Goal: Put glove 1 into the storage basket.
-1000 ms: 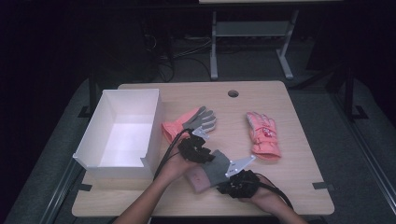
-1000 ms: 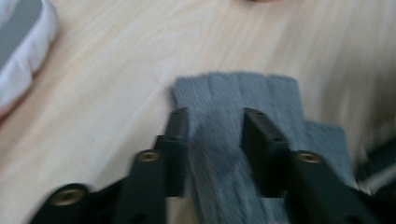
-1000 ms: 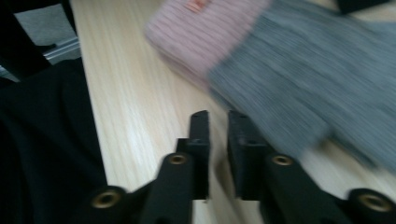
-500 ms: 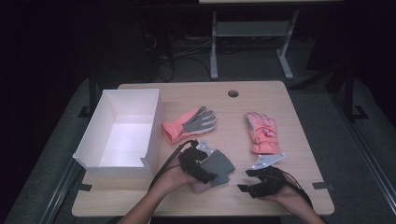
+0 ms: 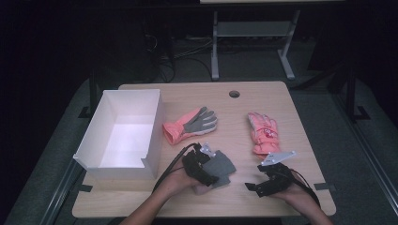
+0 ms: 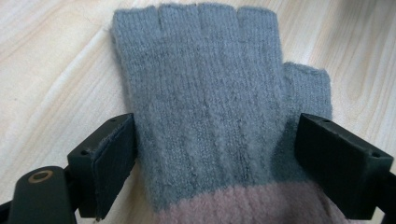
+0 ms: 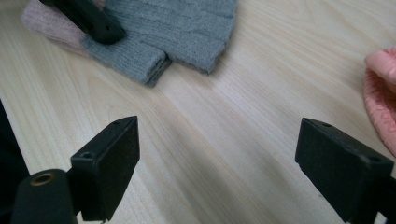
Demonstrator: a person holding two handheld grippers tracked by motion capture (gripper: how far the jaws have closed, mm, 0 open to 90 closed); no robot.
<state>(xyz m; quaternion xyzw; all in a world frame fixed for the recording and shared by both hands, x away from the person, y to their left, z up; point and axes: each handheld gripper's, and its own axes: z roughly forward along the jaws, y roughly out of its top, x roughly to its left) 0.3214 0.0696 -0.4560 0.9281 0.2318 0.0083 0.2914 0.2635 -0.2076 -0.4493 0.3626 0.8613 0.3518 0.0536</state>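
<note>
A grey fingerless knit glove point(image 6: 205, 98) with a pink cuff lies flat on the wooden table point(image 5: 234, 201) near its front edge. My left gripper point(image 6: 217, 140) is over the cuff end. Its jaws have just been opening and now stand wide, one on each side of the glove, not pinching it. In the high view the left gripper point(image 5: 206, 169) rests at the glove point(image 5: 223, 165). My right gripper point(image 7: 217, 158) hovers over bare wood to the glove's right. Its jaws have also just been opening, with nothing between them. It sits at the front right point(image 5: 256, 185) in the high view.
A white open box point(image 5: 152, 136) stands at the left of the table. A pink glove with a grey palm point(image 5: 190, 124) lies beside it. Another pink glove point(image 5: 263, 133) lies right of centre, just beyond my right gripper. A round cable hole point(image 5: 234, 93) is near the far edge.
A second ago both grippers were together at the grey glove. The right gripper has drawn away to the right and opened. The left gripper has opened around the glove, which now lies flat.
</note>
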